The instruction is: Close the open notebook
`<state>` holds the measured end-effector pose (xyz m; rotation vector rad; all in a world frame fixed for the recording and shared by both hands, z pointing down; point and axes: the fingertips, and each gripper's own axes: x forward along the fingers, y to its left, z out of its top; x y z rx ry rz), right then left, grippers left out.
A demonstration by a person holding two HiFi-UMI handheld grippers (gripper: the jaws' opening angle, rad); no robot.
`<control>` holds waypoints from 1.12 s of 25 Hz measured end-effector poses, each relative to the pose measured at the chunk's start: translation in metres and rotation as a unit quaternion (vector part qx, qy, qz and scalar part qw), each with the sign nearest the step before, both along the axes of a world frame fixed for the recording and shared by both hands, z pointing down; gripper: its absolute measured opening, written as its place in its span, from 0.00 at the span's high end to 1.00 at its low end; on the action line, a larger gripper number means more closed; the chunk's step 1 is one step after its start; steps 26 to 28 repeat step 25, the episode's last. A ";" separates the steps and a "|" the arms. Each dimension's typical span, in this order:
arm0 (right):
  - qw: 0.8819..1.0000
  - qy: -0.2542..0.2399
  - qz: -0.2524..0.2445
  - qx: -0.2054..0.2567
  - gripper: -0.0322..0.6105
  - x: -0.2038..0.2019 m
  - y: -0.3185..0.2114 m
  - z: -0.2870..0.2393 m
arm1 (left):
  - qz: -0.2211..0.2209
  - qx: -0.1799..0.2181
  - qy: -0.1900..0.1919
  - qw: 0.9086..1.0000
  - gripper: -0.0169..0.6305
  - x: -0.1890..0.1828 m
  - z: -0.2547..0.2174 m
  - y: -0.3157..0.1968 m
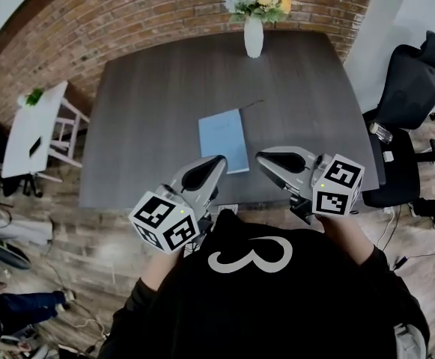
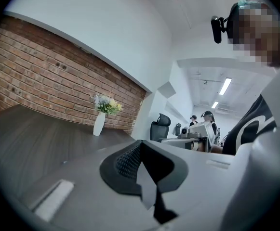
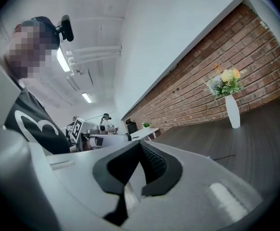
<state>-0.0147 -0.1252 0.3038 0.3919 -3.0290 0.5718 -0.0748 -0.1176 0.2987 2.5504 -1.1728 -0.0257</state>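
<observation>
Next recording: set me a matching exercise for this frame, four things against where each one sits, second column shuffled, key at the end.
Things:
1. notebook
2. vase
3. office chair
4. white side table

Places:
A. right of the dark table
B. at the far edge of the dark table
C. left of the dark table
D. flat near the middle of the dark table

Pairs: 1-D, 2-B, 3-A, 4-C

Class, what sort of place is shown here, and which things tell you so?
Most likely an office or shared workroom: a large dark table beside a brick wall, a black office chair at its side, and strip lights on the ceiling.
</observation>
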 end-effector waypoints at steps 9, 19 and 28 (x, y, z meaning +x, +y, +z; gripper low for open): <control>1.000 -0.010 0.006 0.002 0.95 0.002 -0.002 -0.007 | 0.005 0.005 -0.006 1.000 0.95 0.002 -0.005 -0.002; 1.000 -0.015 0.011 -0.002 0.95 0.006 -0.003 -0.005 | 0.009 0.004 -0.010 1.000 0.95 0.008 -0.003 -0.003; 1.000 -0.017 0.012 -0.005 0.95 0.012 -0.002 -0.002 | 0.009 -0.002 -0.015 1.000 0.95 0.015 -0.002 -0.003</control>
